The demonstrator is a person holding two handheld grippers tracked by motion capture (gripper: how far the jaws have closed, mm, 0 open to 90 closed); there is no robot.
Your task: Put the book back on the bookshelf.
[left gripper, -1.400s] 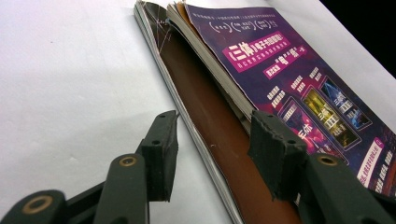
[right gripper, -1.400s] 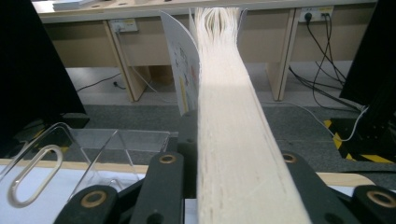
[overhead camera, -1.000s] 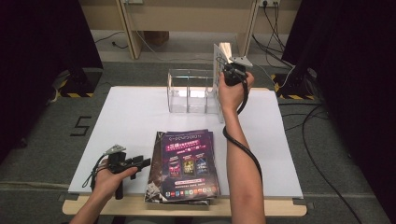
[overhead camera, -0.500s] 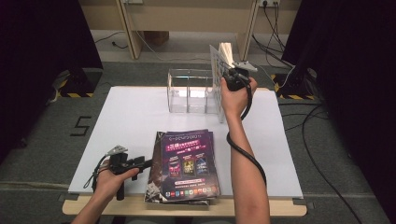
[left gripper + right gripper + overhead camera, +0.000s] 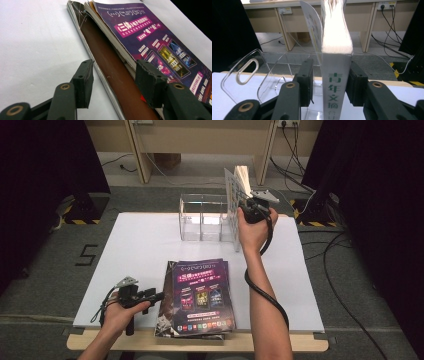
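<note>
Fingers of my right gripper stand spread on either side of the upright magazine; its spine sits between them, close against one pad, with a gap at the other. That magazine rises at the end of the clear acrylic rack. My left gripper has just been opening, straddling the edge of the magazine stack on the white worktop, unclenched.

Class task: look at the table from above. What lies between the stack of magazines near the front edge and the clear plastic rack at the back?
Nothing: in the high view, only bare white table separates the magazines from the clear rack.
</note>
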